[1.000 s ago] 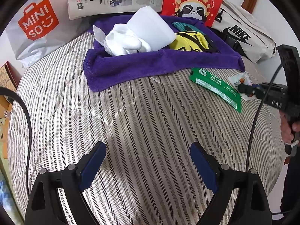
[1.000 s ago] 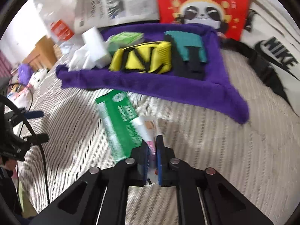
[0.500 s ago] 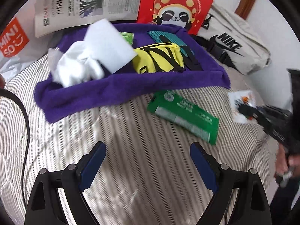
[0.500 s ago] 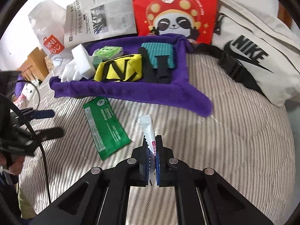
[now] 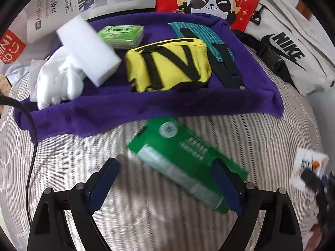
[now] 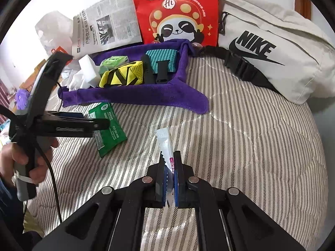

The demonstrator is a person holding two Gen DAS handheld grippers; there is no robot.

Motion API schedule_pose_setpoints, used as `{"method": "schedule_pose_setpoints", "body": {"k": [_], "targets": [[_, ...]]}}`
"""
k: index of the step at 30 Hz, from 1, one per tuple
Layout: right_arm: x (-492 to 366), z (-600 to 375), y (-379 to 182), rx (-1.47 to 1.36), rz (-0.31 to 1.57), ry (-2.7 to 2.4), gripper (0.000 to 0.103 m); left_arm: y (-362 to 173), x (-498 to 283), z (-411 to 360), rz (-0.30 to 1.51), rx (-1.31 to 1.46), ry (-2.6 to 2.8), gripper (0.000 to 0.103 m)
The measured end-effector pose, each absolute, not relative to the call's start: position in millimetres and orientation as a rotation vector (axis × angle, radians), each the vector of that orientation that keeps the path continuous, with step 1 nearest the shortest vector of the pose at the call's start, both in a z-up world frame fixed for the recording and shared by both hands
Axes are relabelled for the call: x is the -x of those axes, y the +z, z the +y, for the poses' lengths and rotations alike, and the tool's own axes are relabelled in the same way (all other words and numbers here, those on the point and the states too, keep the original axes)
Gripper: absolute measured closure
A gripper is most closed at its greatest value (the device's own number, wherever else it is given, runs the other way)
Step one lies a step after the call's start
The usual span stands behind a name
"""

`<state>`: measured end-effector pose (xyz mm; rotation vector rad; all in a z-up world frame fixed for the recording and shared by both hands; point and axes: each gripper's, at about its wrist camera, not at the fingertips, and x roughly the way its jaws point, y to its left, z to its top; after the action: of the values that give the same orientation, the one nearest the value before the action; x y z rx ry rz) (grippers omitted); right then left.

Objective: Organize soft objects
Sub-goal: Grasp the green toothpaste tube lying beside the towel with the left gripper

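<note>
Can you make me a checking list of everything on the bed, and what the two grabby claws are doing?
Surface: striped bedspread, soft and rumpled.
Job's things: purple towel holding a white sponge, white cloth, green tissue pack, yellow pouch, teal cloth and black strap. Green packet lies on the bedspread.
Clutter: newspaper, red panda bag, white Nike bag.
Grippers: left gripper open over the green packet; right gripper shut on a small white packet.
Cables: black cable beside the left gripper.
Surroundings: nothing seen clearly.
</note>
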<state>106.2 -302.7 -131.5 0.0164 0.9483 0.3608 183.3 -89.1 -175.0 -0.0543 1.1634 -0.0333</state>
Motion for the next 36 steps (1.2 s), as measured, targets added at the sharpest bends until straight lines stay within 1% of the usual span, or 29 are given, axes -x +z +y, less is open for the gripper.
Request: {"method": "schedule_pose_setpoints", "body": {"k": [8,10,15,21,23,25,33,34,36], "targets": [[-104,-308,-134,-0.05,0.943,0.418,0.098,-180,-202,-117,1.174,0.062,0.087,0.01],[-104,-308,-136,-0.05,0.945,0.424,0.098,-181,-206,-122,1.181,0.054,0.12,0.006],[-99,-311,-138,-0.063,0.949,0.425,0.098,-183,-202,-125,1.163,0.013,0.083,0.005],[-95,-309,-137,-0.067,0.947,0.43,0.097,-182,-168,-88,1.195,-0.027,0.025,0.004],[-95,-305,-138,-0.064,0.947,0.437,0.097,-182,-158,-74,1.202,-0.027,-0.002,0.001],[-95,-300,-138,-0.062,0.949,0.449,0.097,-183,-152,-68,1.192,-0.032,-0.018,0.0],[-95,-282,-136,-0.056,0.954,0.475,0.097,-186,-152,-71,1.128,-0.051,-0.041,0.0],[-95,-280,-136,-0.055,0.955,0.475,0.097,-186,-151,-72,1.11,-0.057,-0.045,0.004],[-94,-279,-136,-0.052,0.959,0.471,0.097,-184,-148,-75,1.085,-0.067,-0.074,0.027]]}}
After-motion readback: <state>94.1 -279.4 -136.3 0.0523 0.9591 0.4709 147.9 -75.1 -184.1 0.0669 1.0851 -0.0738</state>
